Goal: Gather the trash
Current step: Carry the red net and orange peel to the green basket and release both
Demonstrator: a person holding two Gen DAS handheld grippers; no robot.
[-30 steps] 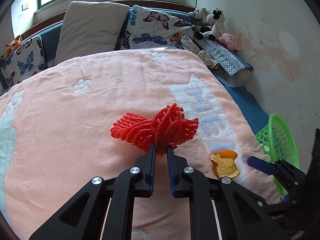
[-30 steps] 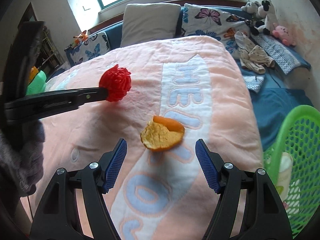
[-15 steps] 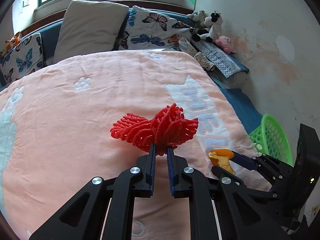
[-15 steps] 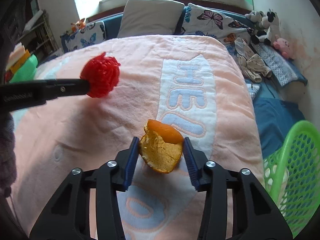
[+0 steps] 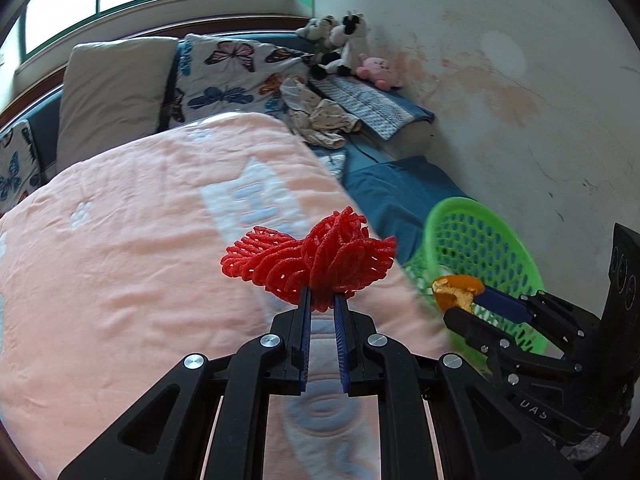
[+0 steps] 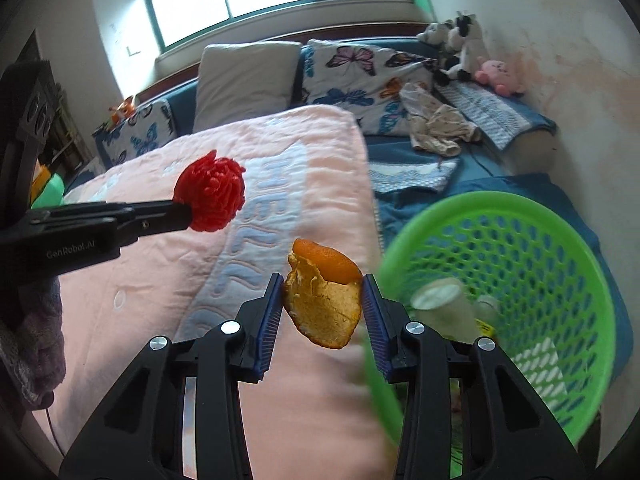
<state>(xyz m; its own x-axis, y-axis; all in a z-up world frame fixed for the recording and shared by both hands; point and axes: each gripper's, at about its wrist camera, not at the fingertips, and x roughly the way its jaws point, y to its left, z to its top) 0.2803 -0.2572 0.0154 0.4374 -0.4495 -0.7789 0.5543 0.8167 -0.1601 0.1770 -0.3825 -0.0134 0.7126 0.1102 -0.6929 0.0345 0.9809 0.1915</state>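
My left gripper is shut on a red foam fruit net and holds it above the pink blanket; the net also shows in the right wrist view. My right gripper is shut on an orange peel and holds it in the air beside the rim of a green mesh basket. The peel and basket also show at the right of the left wrist view. The basket holds a pale cup and other scraps.
The bed has a grey pillow, butterfly cushions, crumpled clothes and stuffed toys by the stained wall. The basket stands on the blue sheet between the blanket's edge and the wall.
My right gripper closed on the orange peel, lifted it off the blanket and carried it right to the basket's rim. My left gripper moved right with the red net.
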